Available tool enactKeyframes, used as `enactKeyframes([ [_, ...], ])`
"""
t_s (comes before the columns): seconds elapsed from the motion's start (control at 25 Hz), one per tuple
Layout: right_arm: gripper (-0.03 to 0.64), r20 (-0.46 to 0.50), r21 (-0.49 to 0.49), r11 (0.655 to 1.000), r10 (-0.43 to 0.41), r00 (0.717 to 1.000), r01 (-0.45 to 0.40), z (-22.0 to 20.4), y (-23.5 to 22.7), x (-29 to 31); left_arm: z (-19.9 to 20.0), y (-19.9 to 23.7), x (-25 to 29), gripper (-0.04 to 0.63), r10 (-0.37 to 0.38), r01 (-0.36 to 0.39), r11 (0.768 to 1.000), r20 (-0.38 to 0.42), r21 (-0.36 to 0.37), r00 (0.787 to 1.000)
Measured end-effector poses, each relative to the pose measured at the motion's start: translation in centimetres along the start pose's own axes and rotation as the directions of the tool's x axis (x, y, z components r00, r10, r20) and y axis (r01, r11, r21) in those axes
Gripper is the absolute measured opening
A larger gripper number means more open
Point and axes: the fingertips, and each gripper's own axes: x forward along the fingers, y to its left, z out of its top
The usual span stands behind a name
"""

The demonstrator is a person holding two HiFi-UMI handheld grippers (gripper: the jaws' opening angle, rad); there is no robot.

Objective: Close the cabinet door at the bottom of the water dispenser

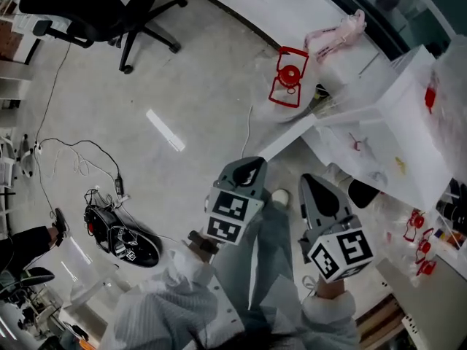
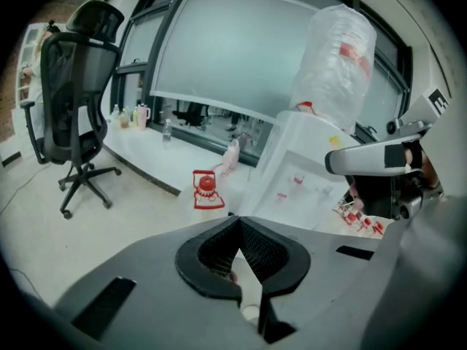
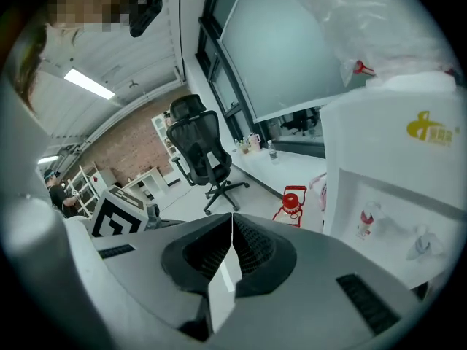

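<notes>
The left gripper point(image 2: 239, 223) has its jaws pressed together with nothing between them. The right gripper point(image 3: 232, 217) is likewise closed and empty. Both hang side by side over the pale floor point(image 1: 190, 71), touching nothing. Just ahead stands the white plastic water dispenser point(image 1: 379, 133), topped by a clear water bottle point(image 2: 336, 49). A flat white panel point(image 1: 288, 141) juts from its base toward the grippers. It is probably the open cabinet door, though its hinge is not visible. The step in hand looks like the approach. Next, one closed gripper needs to reach the panel's outer face near its free edge and push it shut.
</notes>
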Motion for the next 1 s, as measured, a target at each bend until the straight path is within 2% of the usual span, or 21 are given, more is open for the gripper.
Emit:
enactKeyframes([
  [0.2,0.014,-0.011,0.025,0.999,-0.022,1.000,0.022,-3.4,-1.2,2.9,-4.6,1.7,4.0,0.011,-0.014,0.012,0.999,-0.052,-0.037,0.999],
  [0.44,0.015,-0.077,0.024,1.000,-0.014,0.997,0.016,-8.3,-2.4,6.1,-9.0,2.5,8.1,0.011,-0.016,0.010,0.999,-0.126,-0.049,0.992],
  [0.64,0.014,-0.129,0.061,0.998,-0.020,0.991,0.028,-12.2,-3.7,7.7,-12.7,3.6,10.6,0.011,-0.006,-0.002,0.999,-0.191,-0.043,0.981],
  [1.0,0.014,-0.187,0.095,0.995,-0.016,0.982,0.034,-16.2,-4.7,9.6,-18.1,4.8,13.4,0.011,-0.013,0.010,1.000,-0.287,-0.013,0.958],
])
